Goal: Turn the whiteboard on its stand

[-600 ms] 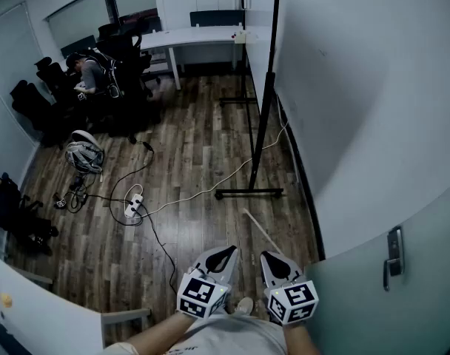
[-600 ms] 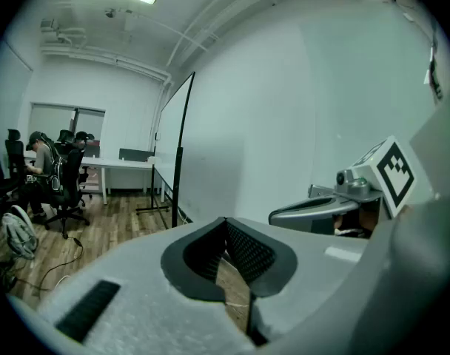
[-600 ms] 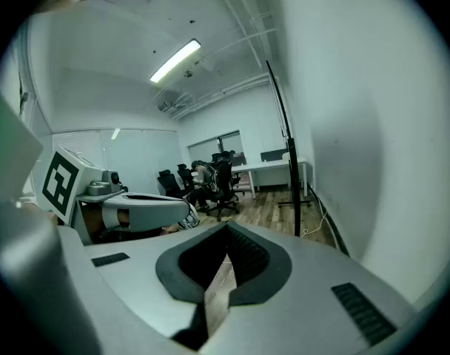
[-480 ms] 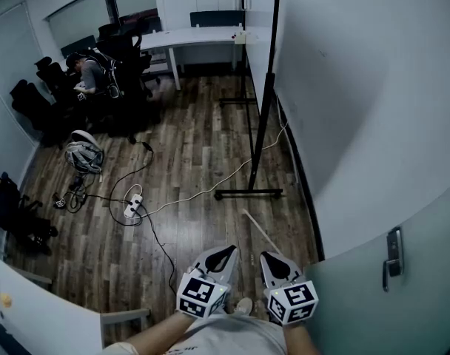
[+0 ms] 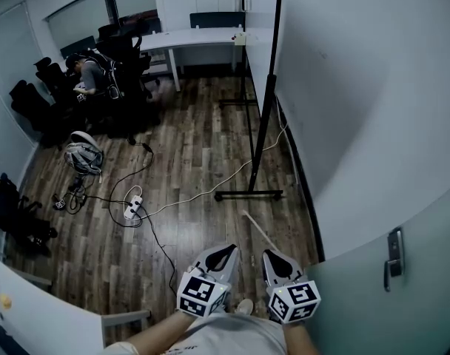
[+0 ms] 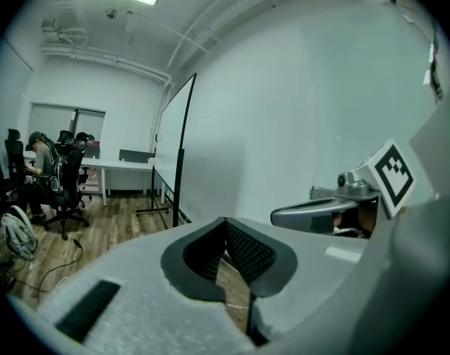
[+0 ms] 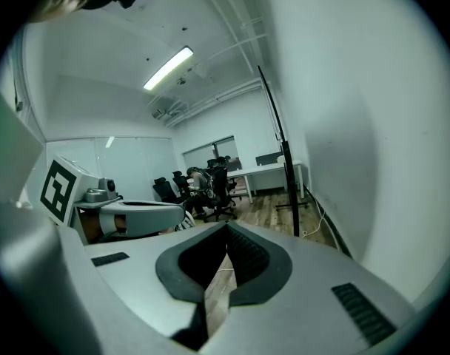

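Observation:
The whiteboard (image 5: pixel 259 46) stands edge-on at the upper middle of the head view, in a black frame on a wheeled stand whose near foot (image 5: pixel 249 193) rests on the wood floor. It also shows in the left gripper view as a whiteboard (image 6: pixel 173 143) ahead, and as a dark upright (image 7: pixel 284 168) in the right gripper view. My left gripper (image 5: pixel 226 251) (image 6: pixel 225 224) and right gripper (image 5: pixel 271 257) (image 7: pixel 226 231) hover side by side at the bottom, well short of the stand. Both are shut with nothing between their pads.
A white wall (image 5: pixel 358 87) runs along the right, with a door and handle (image 5: pixel 394 254) nearest me. Cables and a power strip (image 5: pixel 132 202) lie on the floor, beside a helmet (image 5: pixel 84 154). A person sits among chairs (image 5: pixel 88 72) by a desk (image 5: pixel 192 37). A white stick (image 5: pixel 262 230) lies near the stand.

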Motion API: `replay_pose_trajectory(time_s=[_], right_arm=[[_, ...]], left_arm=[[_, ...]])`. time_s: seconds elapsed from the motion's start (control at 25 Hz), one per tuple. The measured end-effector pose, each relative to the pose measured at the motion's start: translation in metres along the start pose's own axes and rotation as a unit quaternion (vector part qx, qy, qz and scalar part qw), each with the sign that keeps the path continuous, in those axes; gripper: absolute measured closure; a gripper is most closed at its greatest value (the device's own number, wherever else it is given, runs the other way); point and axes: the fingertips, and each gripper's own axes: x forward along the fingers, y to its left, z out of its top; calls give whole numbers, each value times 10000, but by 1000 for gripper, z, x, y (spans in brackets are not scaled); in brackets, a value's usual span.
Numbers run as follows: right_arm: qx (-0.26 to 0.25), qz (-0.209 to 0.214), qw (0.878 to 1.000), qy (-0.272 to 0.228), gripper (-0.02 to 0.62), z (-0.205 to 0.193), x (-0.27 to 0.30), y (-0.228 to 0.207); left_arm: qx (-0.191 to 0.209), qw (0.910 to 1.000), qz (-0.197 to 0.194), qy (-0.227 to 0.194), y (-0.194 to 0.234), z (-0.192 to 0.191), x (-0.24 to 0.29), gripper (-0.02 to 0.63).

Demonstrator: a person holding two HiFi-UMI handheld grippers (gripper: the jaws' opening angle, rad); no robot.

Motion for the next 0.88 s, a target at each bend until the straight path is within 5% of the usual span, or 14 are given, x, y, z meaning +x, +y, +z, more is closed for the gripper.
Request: replay_pose_trajectory(time_s=[0.88], right_arm=[[95, -131, 9998, 126, 589, -9, 49, 42]], left_arm=[[-57, 9999, -115, 19, 62, -7, -17, 595]])
